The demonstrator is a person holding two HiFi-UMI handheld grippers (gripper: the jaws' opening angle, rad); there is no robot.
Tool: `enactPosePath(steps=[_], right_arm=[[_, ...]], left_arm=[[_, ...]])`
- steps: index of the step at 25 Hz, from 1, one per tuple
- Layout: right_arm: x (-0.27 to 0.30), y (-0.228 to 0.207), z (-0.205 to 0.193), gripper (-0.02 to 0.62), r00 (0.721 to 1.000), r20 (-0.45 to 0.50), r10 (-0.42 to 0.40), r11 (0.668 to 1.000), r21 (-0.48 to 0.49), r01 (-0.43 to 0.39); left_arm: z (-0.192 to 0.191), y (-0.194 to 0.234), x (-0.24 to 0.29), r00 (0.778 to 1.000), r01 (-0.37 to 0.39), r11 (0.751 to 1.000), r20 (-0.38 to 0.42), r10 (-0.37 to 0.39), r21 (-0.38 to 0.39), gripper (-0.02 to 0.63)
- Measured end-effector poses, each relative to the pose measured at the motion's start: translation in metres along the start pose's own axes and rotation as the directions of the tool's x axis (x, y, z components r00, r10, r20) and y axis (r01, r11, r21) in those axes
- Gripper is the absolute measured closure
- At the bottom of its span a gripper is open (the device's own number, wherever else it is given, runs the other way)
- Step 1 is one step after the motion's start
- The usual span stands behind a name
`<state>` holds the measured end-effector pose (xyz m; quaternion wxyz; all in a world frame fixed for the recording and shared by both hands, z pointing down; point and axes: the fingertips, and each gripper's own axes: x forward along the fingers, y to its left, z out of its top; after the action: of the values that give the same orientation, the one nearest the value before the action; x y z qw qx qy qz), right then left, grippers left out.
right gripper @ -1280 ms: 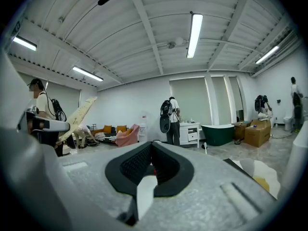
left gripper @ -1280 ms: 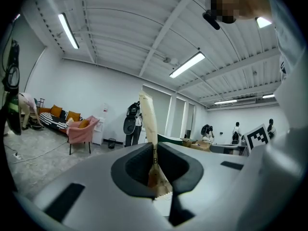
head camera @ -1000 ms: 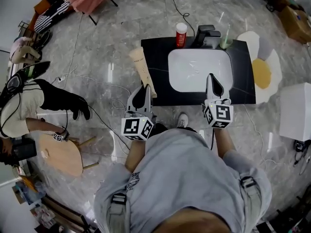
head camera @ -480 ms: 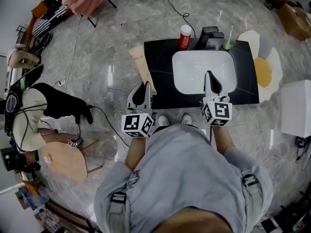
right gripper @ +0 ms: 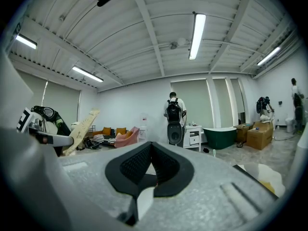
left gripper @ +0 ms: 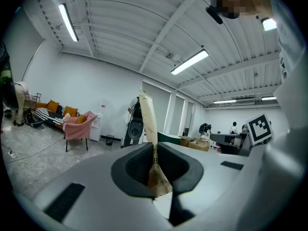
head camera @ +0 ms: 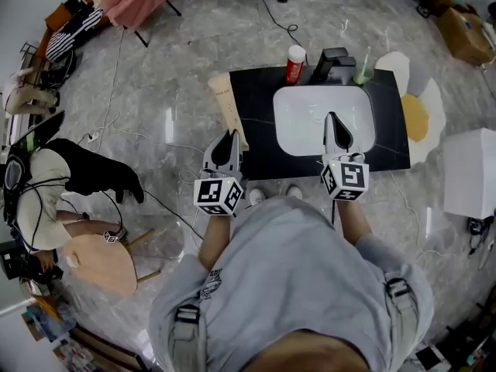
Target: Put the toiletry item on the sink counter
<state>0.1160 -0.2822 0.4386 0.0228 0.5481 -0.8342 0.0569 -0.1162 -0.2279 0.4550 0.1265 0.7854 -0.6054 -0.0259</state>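
Grey marble floor runs all round a black sink counter (head camera: 256, 122) with a white basin (head camera: 310, 115) set into it. The toiletry item – a long tan tube (head camera: 227, 107) – is not on the counter: it sits in the left gripper (head camera: 231, 138), whose jaws are clamped on the crimped end, and the rest of it sticks straight out past the fingertips. From above, the tube lies along the counter's left edge. The left gripper view shows the same hold, the tube (left gripper: 149, 124) pinched thin between the dark pads (left gripper: 130, 165).

The right gripper (head camera: 335, 126) hangs over the basin's near side, its jaws pressed together with nothing between them.

At the back of the counter stand a red bottle (head camera: 294, 63), a black faucet (head camera: 332, 62) and a green cup (head camera: 359, 72). An egg-shaped rug (head camera: 418, 115) lies just to the right – and a person sits well off to the left by a wooden stool (head camera: 97, 262).
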Motion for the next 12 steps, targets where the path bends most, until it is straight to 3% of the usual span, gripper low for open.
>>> enactPosePath(steps=[12], right_arm=[[0.005,-0.006,-0.004,0.592,1.0,-0.011,-0.022,1.0,-0.003,0.022]], left_arm=[[-0.041,0.017,0.019,0.996,-0.01,1.0,-0.093,0.009,-0.016,0.576]])
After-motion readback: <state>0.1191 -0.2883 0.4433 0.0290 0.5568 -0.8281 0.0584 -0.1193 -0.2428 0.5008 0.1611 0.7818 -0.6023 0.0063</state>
